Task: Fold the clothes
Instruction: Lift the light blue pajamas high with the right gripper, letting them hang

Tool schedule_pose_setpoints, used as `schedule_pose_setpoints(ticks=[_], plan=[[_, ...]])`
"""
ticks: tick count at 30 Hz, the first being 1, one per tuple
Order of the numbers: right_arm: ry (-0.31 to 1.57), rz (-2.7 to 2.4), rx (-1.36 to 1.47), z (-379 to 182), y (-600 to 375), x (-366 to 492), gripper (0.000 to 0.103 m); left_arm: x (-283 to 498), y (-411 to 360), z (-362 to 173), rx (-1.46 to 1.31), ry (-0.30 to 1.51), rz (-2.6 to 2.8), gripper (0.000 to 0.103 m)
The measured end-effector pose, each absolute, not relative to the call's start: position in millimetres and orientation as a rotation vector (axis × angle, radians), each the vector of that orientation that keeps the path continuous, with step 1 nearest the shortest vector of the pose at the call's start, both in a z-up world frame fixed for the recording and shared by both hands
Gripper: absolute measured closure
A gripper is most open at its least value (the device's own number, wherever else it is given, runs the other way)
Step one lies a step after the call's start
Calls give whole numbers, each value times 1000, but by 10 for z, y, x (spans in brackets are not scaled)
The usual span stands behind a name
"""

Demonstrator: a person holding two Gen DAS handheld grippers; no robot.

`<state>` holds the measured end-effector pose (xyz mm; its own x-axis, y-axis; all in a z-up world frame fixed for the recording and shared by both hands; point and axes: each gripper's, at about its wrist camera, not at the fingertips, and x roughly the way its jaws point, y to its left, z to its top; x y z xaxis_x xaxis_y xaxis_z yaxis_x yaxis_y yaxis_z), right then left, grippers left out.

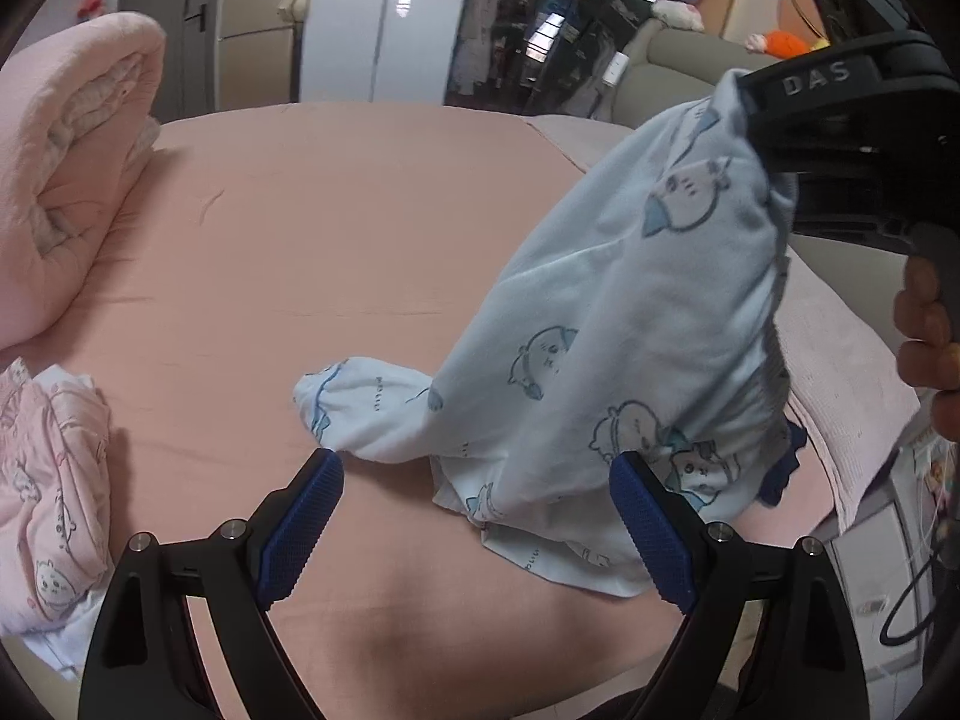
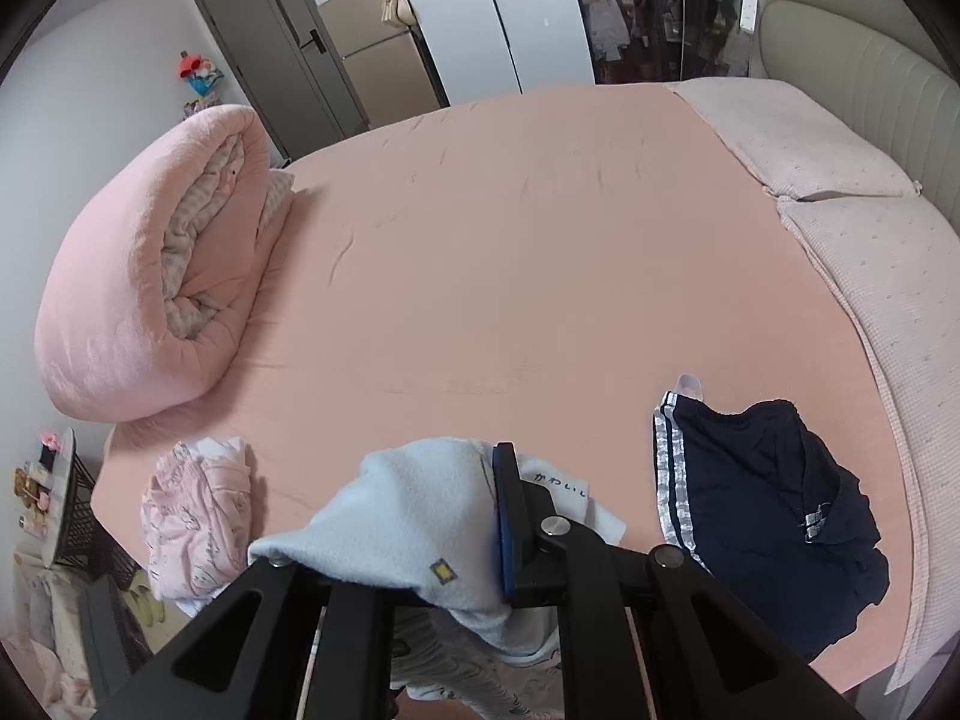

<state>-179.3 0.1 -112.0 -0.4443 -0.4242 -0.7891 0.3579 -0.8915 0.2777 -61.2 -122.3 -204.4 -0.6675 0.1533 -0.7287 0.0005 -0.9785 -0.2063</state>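
The light blue garment [image 1: 630, 324] with the printed cartoon animals hung from my right gripper [image 2: 498, 516], and its lower part lay on the pink bed sheet [image 1: 360, 228]. One cuffed end [image 1: 336, 408] stretched to the left on the sheet, and a flat corner lay crumpled just in front of my left gripper [image 1: 477, 522]. In the right wrist view, the jaws of the right gripper were pressed together on a fold of this blue cloth [image 2: 408, 516], which covered the left finger; a white label with dark writing [image 2: 561, 483] showed beside the right finger. My left gripper stood wide and held nothing: its blue pads [image 1: 300, 528] were far apart above the sheet, and the right pad overlapped the edge of the garment in the picture, though I could not tell if it touched.

A hand [image 1: 927, 336] held the handle of the right gripper at the right edge of the left view. A pink printed garment [image 2: 198, 528] lay bunched at the left near edge of the bed. Dark navy shorts [image 2: 768, 504] with white side stripes lay on the right. A rolled pink quilt [image 2: 150, 276] rested on the far left, and pale pink pillows [image 2: 840, 192] lay along the padded headboard [image 2: 870, 60].
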Motion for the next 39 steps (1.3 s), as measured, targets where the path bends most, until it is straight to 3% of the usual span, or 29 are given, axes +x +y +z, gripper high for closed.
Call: schedule_pose_setpoints(ticks=[14, 24, 39], plan=[[-289, -2358, 1229, -544, -112, -1899, 94, -520, -1275, -1567, -1033, -285, 2910, 12], [-384, -2374, 1203, -211, -78, -1964, 94, -526, -989, -1536, -923, -243, 2833, 11], [-371, -2346, 1202, -53, -23, -1901, 94, -629, -522, -1362, -754, 49, 2947, 11]])
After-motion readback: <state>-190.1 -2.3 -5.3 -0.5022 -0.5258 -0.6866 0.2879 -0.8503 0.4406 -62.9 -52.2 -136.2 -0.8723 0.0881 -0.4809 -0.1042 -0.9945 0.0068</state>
